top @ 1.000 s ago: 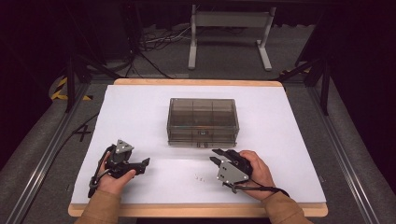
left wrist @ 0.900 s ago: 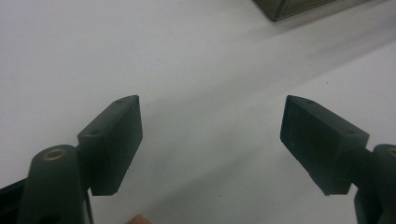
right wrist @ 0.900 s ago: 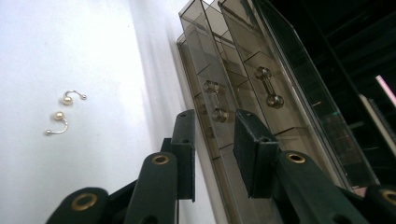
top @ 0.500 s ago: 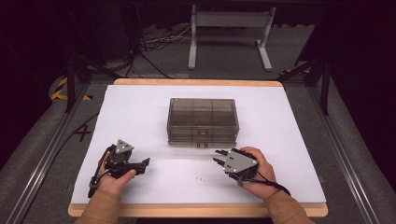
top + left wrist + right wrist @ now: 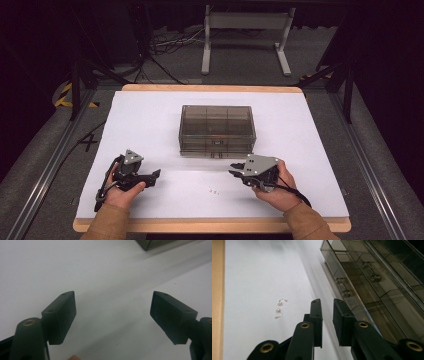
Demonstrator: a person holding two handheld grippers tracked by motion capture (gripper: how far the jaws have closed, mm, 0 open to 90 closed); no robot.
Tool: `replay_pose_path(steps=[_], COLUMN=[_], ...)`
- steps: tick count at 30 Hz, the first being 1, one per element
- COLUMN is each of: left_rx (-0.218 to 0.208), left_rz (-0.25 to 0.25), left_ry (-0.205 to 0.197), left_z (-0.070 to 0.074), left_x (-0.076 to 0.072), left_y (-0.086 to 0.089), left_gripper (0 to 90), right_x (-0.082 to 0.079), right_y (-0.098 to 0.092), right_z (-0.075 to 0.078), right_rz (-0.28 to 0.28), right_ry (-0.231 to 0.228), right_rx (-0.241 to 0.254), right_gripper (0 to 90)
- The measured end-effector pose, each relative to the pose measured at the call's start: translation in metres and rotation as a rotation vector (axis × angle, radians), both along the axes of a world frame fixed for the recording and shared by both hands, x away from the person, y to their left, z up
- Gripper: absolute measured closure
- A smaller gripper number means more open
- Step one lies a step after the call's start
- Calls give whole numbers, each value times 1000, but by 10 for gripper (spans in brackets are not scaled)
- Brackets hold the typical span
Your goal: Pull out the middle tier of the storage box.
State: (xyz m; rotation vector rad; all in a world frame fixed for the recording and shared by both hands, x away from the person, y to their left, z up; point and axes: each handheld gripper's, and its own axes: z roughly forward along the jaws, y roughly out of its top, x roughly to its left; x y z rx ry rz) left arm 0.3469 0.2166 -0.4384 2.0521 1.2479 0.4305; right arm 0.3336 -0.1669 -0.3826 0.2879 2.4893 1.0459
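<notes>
both grippers rest low over the white table (image 5: 150, 115), on the near side of the smoky clear drawer box (image 5: 217, 131); the right gripper (image 5: 234, 173) points leftward with its jaws drawn narrow, a slim gap between them and nothing held, while the left gripper (image 5: 156, 174) sits well apart to the left, jaws spread wide and empty over bare table.

the work in hand looks like picking up the pearl earrings (image 5: 279, 308), which lie on the table near the front edge, just beside the right gripper's tips and between the two hands; the right gripper would do well to widen its jaws first, then come down so one earring sits between the pads; such a small, curved wire piece will likely slip or skate on the smooth sheet, so a slow close low against the surface seems wise, taking one at a time; the left gripper is the likelier one to pull a drawer open by its handle (image 5: 343, 286).

counted, largest to smallest: one table; one drawer box, three compartments across its top tier; two grippers; two drawer handles seen in the right gripper view; two pearl earrings.
</notes>
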Motion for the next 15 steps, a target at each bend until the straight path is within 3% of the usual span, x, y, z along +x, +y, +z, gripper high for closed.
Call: replay_pose_path(steps=[7,15], left_rx=[-2,1], left_rz=[0,0], left_ry=[5,4], left_z=[0,0], left_x=[0,0], left_y=[0,-1], left_gripper=[217,217], right_x=[7,12], right_y=[-1,0], right_z=[8,20], right_rz=[-13,-7], right_ry=[88,116], right_rx=[9,2], right_gripper=[794,796])
